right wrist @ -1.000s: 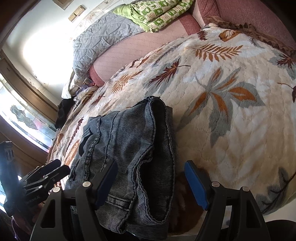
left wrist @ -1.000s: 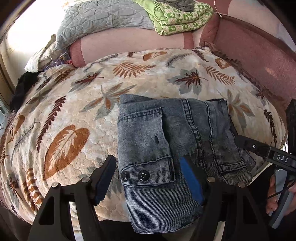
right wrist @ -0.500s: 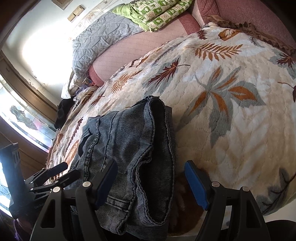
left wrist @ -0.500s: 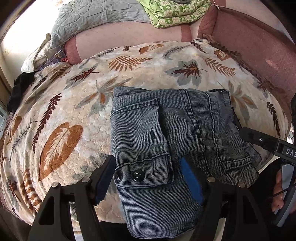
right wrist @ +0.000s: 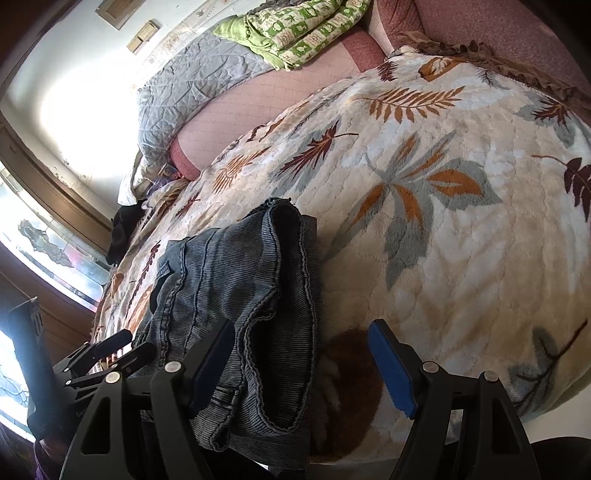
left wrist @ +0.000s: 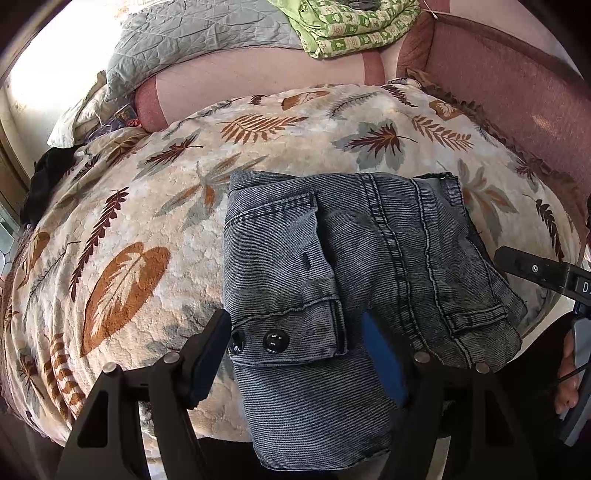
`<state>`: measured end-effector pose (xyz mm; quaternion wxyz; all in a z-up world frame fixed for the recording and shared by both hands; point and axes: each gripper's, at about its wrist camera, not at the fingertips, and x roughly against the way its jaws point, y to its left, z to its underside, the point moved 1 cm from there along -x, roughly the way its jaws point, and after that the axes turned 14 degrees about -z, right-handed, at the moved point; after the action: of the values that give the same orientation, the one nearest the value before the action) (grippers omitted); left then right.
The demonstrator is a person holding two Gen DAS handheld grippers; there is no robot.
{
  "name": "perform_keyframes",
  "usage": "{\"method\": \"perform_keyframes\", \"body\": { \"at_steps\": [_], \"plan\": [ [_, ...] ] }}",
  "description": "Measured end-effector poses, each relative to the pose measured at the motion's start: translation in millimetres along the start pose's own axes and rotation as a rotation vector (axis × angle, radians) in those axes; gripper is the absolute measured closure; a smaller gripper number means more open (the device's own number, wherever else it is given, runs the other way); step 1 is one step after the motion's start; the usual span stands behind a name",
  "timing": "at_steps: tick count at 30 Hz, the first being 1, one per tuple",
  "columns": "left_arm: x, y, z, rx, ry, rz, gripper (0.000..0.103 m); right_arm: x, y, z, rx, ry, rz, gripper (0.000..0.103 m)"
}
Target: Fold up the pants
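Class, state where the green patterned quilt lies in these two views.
The green patterned quilt lies folded at the top of both views, beyond the leaf-print blanket, beside the grey quilt.

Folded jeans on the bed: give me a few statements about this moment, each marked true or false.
1. The jeans lie folded on a leaf-patterned blanket. True.
2. The left gripper is clamped shut on the jeans. False: its jaws stand open, one on each side of the buttoned flap, and do not press the cloth.
3. Two dark buttons show on the flap at the near edge of the jeans. True.
4. The right gripper holds the green quilt. False: it is open over the near end of the jeans; the quilt lies far back on the bed.
5. The jeans are spread out at full length. False: they are folded into a compact bundle.
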<state>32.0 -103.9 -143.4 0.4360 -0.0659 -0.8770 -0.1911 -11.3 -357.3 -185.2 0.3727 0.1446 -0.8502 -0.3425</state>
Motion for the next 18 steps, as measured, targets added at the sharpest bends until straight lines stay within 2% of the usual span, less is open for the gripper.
{"method": "perform_keyframes", "body": {
  "at_steps": [18],
  "plan": [
    [-2,2,-1,0.007,0.003,0.013,0.029,-14,6,3,0.013,0.038,-0.015,0.025]
  ]
}}
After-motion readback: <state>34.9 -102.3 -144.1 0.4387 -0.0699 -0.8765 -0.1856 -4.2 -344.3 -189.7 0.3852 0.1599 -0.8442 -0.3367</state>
